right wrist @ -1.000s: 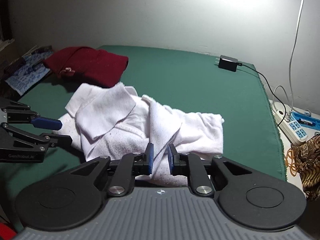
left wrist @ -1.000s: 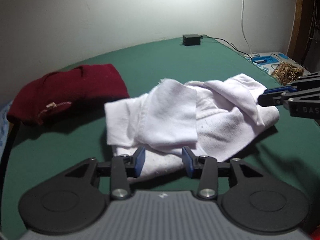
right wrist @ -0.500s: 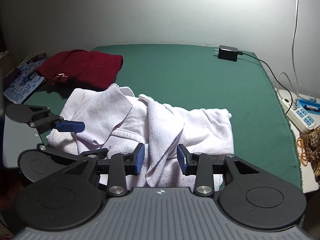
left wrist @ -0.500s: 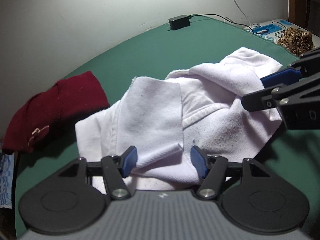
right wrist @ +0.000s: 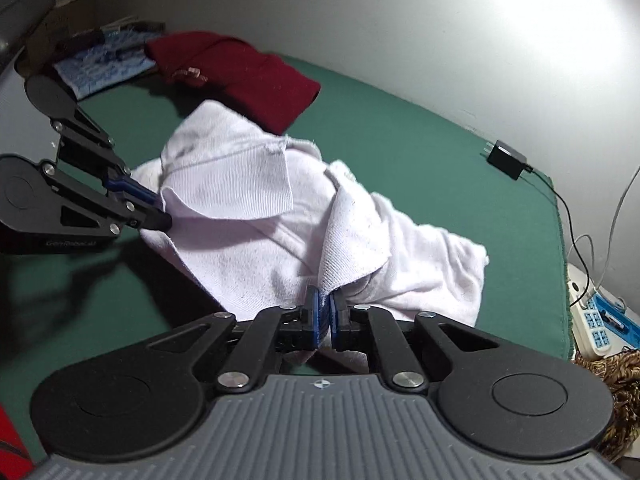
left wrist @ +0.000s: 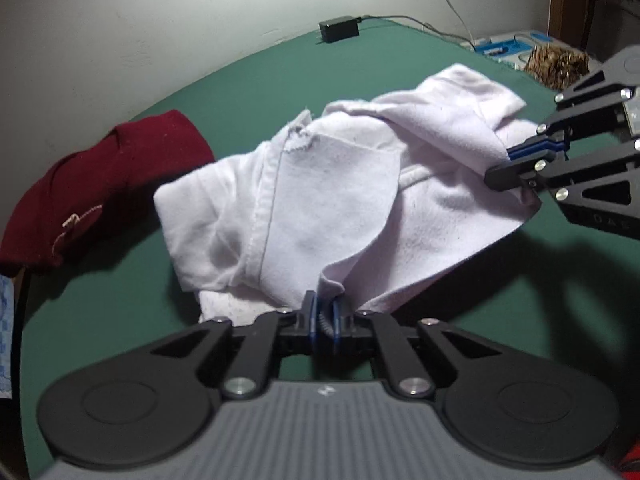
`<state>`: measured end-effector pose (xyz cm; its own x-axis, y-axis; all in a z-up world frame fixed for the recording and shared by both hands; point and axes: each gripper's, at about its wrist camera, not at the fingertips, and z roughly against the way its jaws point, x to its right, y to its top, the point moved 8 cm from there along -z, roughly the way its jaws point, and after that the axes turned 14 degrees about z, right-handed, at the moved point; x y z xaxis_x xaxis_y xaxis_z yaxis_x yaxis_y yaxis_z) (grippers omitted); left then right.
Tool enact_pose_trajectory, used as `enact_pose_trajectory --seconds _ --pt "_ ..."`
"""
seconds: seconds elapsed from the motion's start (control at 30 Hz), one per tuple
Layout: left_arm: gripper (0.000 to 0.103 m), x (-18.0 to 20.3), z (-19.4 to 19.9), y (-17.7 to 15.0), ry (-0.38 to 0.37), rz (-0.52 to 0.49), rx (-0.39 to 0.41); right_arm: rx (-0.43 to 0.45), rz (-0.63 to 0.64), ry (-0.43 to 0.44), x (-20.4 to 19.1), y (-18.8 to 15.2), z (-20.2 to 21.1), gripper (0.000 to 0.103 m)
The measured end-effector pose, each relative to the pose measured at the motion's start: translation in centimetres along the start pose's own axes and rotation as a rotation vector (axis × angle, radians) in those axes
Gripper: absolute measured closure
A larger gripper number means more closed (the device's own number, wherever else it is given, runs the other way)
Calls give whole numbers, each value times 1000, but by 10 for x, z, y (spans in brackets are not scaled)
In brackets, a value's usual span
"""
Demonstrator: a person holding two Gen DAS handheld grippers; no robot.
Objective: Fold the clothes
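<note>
Left tool [left wrist: 325, 312] and right tool [right wrist: 324, 312] each pinch a near edge of the white shirt [left wrist: 320, 200]

Both tools, right [right wrist: 324, 316] and left [right wrist: 154, 210], pinch the white shirt [right wrist: 280, 216].

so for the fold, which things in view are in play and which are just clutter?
In play:
white shirt, pinched at two spots
left gripper, shut on it
right gripper, shut on it
green table

Lying about:
maroon garment, maybe next, untouched now
black power adapter
power strip
blue patterned cloth
</note>
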<state>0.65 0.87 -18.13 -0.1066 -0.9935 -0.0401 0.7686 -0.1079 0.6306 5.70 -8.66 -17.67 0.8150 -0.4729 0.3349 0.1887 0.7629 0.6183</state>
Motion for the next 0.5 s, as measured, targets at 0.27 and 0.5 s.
enact_pose_trajectory --seconds 0.27,0.5 --pt "96 -3 6 -11 -2 -49 -26 136 -133 3 24 18 30 62" --pt "72 -4 33 5 -22 -37 59 135 -312 19 36 17 0 69"
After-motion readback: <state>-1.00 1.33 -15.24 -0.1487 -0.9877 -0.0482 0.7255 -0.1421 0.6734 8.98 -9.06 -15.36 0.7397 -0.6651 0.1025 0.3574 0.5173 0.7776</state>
